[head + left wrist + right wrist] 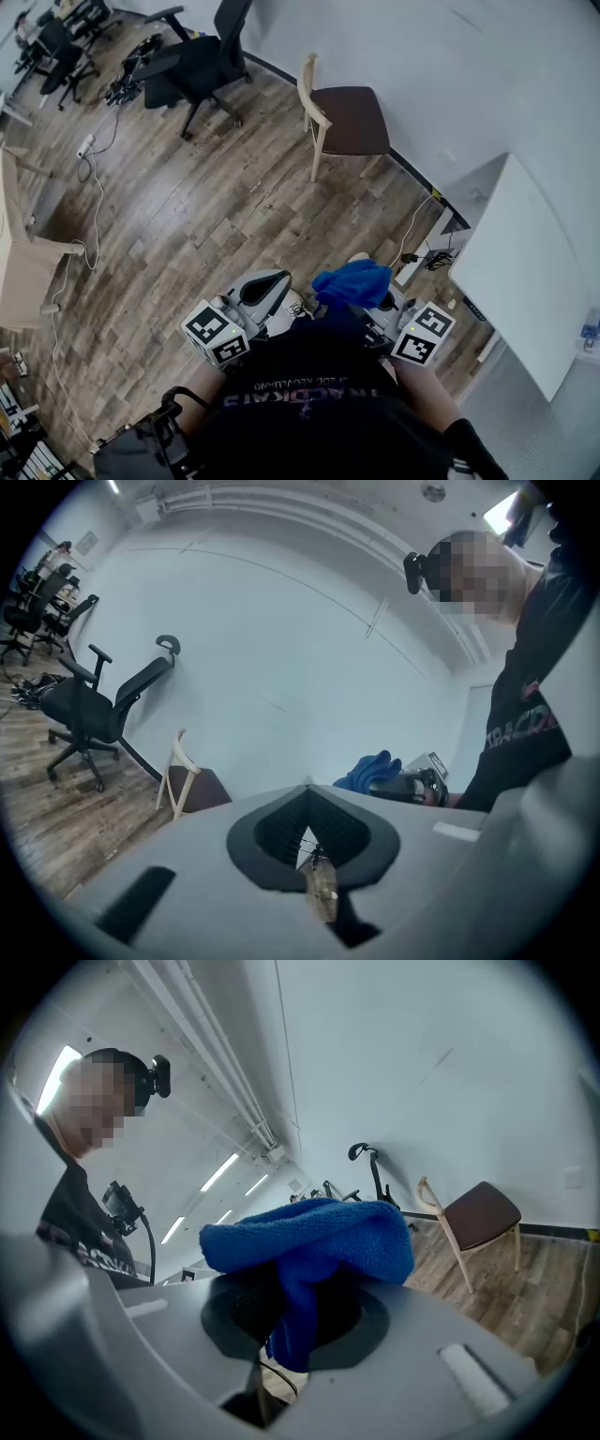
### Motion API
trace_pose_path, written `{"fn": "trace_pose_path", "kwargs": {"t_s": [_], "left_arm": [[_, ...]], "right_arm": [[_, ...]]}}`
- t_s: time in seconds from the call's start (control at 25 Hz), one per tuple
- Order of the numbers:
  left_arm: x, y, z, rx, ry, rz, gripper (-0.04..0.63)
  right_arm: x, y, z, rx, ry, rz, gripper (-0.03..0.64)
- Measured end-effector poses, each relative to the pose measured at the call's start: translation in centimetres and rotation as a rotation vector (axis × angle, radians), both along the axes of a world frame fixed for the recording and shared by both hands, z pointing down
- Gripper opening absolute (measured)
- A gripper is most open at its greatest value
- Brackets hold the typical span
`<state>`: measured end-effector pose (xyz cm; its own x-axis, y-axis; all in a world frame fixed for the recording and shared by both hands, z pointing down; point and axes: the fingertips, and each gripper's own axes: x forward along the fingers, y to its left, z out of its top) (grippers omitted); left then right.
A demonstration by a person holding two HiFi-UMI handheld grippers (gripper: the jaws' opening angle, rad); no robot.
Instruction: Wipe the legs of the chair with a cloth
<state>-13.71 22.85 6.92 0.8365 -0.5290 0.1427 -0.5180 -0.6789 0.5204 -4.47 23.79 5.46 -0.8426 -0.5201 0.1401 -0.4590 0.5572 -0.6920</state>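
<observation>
One wooden chair (pixel 345 117) is set against the wall, well apart from the two grippers. One blue cloth (pixel 353 281) is clamped in the closed jaws of the right gripper (pixel 292 1309) and draped over them. The left gripper (pixel 307 803) is held alongside, jaws pressed together on nothing. Both are kept close to the torso, pointed forward.

We are in an office: black swivel chairs on castors (pixel 202 61) stand on the wood-plank floor (pixel 187 225). A pale wooden chair with a brown seat (pixel 345 117) and a plain white desk (pixel 516 272) sit along the bare white wall (pixel 422 56). A white power strip (pixel 86 145) trails cables, and strip lights (pixel 217 1173) line the ceiling.
</observation>
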Motion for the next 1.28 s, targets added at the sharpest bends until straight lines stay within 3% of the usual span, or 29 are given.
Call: {"fn": "trace_pose_path", "kwargs": {"t_s": [0.56,0.84,1.28], "left_arm": [[2.7,-0.9,0.9,-0.034,-0.001,-0.015,-0.003],[5.9,-5.0,1.3,-0.058,0.006,-0.075,-0.003],[13.5,-14.2,1.0,-0.072,-0.014,-0.094,-0.003]], "right_arm": [[3.2,-2.0,0.7,-0.026,0.007,-0.001,0.064],[5.9,-6.4,0.4,-0.018,0.020,-0.061,0.064],[13.0,-16.4,0.7,-0.028,0.012,-0.081,0.064]]}}
